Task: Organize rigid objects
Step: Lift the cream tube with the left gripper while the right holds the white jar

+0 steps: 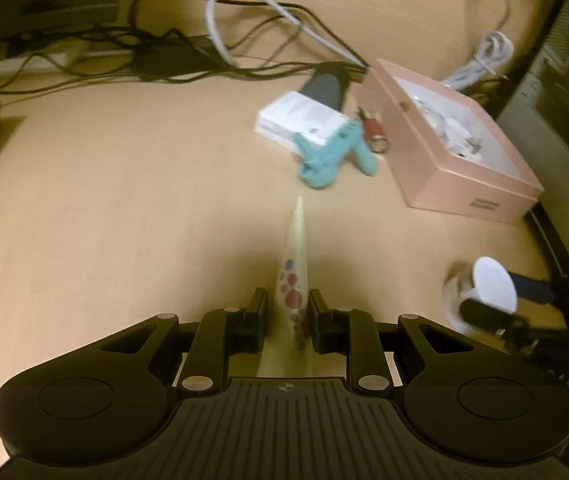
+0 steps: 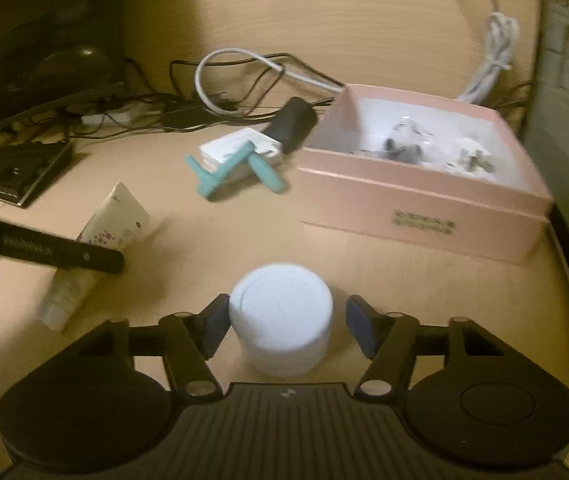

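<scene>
tube [image 1: 295, 276] of cream, pale with red and purple dots, sits pinched edge-on in the left claw [image 1: 287, 312], whose jaws are nearly closed and press on it from both sides; its flat crimped end points toward the pink box [image 1: 464, 184]. from the right wrist view the same tube [image 2: 96, 248] is tilted just above the table [image 2: 212, 248], well to the left of the pink box [image 2: 424, 216].

the right claw [image 2: 286, 326] stands about half open around a white round jar [image 2: 282, 320]. the jar rests on the table in front of the pink box, with a gap showing at the right pad [image 2: 360, 328]; the left pad lies close beside it and contact cannot be told through the blur.

left of the pink box, and near it, a teal plastic tool [image 2: 228, 170] lies partly across a small white carton [image 2: 240, 150]. a dark grey cylinder [image 2: 292, 126] lies just behind that carton. a small red key fob [image 1: 372, 130] lies between the teal tool and the box.

the pink box is open, with small white and grey items inside, too blurred to name. behind it run black cables [image 1: 156, 52] and a white cable [image 1: 244, 12], and a coiled white cord [image 2: 492, 56].
</scene>
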`<state>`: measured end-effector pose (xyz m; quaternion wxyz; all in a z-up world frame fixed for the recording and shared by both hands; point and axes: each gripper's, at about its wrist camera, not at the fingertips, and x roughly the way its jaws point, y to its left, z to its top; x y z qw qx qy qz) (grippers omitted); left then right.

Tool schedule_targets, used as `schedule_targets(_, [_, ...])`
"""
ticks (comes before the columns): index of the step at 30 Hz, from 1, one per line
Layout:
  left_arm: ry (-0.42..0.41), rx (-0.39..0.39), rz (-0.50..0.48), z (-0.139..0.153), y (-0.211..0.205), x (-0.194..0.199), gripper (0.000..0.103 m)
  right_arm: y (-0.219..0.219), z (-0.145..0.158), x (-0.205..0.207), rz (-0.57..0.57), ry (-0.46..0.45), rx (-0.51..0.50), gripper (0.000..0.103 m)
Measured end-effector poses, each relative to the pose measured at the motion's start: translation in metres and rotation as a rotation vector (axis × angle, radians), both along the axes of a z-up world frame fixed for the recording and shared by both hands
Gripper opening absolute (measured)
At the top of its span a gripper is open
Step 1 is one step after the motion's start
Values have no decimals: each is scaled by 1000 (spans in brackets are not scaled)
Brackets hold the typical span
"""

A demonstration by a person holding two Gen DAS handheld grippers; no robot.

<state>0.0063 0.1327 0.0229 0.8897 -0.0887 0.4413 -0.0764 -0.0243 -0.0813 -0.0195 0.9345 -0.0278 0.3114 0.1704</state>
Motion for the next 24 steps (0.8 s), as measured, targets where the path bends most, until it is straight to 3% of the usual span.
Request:
schedule_targets(6, [8,-12,-41,4,-7,-8,24,4,-18,-12,11,-40,-56,64])
schedule_targets(9, [15,-7,-45,3,-8,-9,24,6,-19,-7,31,-38,-49,54])
schedule_targets(12, [11,-15,-50,5,-7,-11,24,9,-8,-4,63,-2,-102,54])
schedule_targets(19, [1,-66,-52,5,-7,-13,24,10,35,-13,112,-31,-234,54])
schedule_targets(24, [4,-91,-62,3,-8,-13,24,14,38,-7,132,3,-318,54])
